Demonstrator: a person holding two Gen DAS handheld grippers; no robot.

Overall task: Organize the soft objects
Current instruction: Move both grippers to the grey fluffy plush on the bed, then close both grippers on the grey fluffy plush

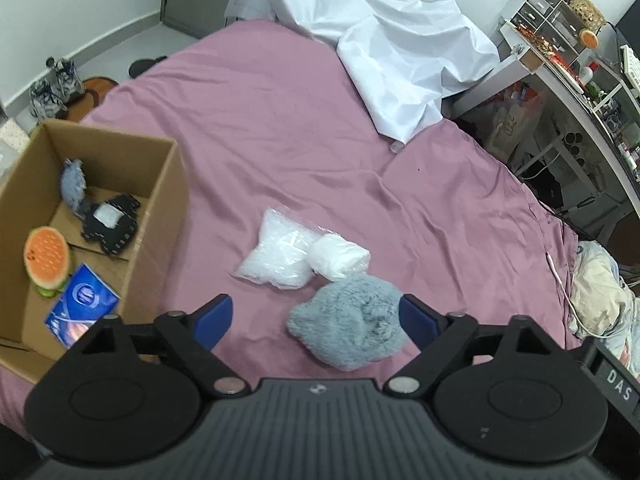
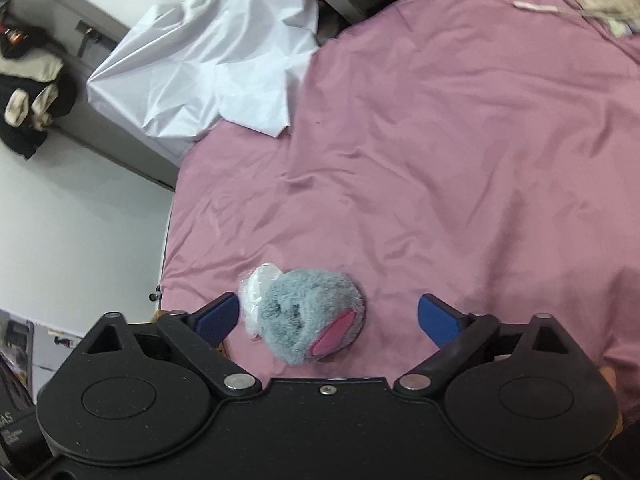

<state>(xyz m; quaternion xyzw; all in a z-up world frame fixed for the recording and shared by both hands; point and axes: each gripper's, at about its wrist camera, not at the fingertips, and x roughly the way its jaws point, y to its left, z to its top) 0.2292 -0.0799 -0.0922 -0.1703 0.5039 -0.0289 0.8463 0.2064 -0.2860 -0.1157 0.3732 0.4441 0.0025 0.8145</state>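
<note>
- Both grippers, left gripper (image 1: 316, 312) and right gripper (image 2: 328, 316), have jaws spread wide and hold nothing, apparently lining up on the grey plush toy (image 1: 348, 320).
- The toy lies on the bed (image 1: 280, 140), touching two white bags (image 1: 280, 252).
- The cardboard box (image 1: 160, 208) already holds other soft things, likely its destination.

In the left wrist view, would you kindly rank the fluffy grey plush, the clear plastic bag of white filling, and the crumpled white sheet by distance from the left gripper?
1. Fluffy grey plush: between the left gripper fingers, toward the right one.
2. Clear plastic bag of white filling: just beyond the plush, mid-bed.
3. Crumpled white sheet: far end of the pink bed.
</note>
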